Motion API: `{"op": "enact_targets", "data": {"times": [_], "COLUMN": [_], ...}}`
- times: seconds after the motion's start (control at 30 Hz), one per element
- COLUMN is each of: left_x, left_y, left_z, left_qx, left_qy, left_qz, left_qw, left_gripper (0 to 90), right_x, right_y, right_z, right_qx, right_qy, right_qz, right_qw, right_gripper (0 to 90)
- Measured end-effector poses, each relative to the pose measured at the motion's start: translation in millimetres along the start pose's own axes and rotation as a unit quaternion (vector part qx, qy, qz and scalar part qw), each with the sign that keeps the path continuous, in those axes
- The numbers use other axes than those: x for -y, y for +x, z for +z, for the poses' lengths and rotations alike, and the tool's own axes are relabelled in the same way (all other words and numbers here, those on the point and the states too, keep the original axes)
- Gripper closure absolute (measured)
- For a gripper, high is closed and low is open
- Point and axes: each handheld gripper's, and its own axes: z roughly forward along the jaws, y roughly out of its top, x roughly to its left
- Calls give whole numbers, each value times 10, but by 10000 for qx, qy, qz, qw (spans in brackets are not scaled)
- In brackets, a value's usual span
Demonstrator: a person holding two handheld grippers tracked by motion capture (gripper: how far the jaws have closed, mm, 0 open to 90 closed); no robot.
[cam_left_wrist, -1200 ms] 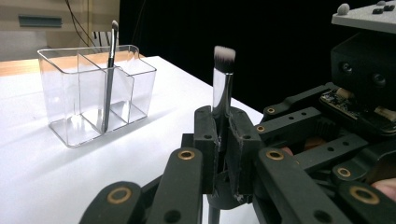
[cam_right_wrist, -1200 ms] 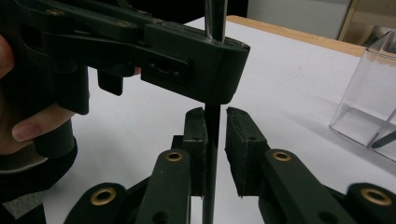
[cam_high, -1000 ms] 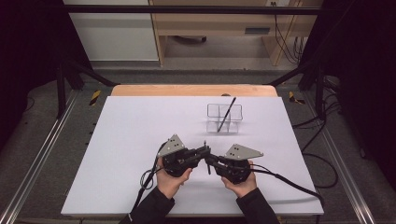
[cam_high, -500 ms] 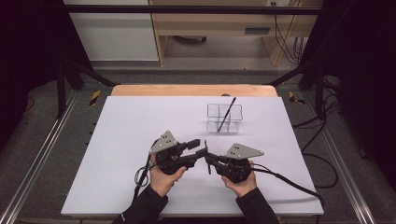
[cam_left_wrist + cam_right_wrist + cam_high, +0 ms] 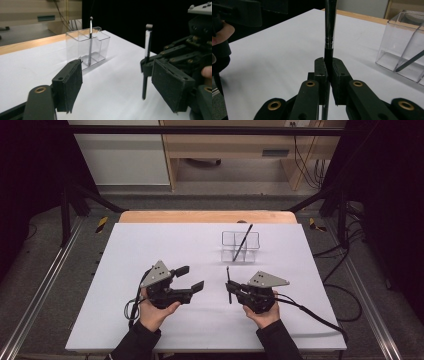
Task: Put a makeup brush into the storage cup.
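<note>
Left gripper (image 5: 191, 278): hovering with jaws spread wide apart.
Right gripper (image 5: 230, 287): clamping black pen (image 5: 228, 284) upright.
Clear organizer (image 5: 240, 246): holding another pen (image 5: 243, 242).
Writing: none legible.

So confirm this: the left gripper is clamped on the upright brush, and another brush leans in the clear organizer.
Wrong gripper. The right gripper is clamped on the upright brush, as the right gripper view shows; the left gripper is open. Another brush does lean in the clear organizer.
</note>
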Motion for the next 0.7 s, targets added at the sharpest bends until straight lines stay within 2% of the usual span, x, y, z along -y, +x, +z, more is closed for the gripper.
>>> {"op": "enact_targets", "data": {"times": [0.33,0.47,0.7], "left_x": [124,181,234], "left_y": [150,198,279], "left_z": [-244,-298,-367], "left_qx": [-252,-346,-500], "left_qy": [180,300,366], "left_qz": [51,52,36], "left_qw": [9995,9989,9981], "left_gripper": [165,147,129], "right_x": [-38,-53,-106], "right_y": [-59,-87,-138], "right_z": [-91,-128,-187], "right_qx": [154,226,346], "right_qy": [-120,-179,-329], "right_qz": [23,56,126], "right_qw": [9998,9996,9988], "right_gripper": [842,842,842]}}
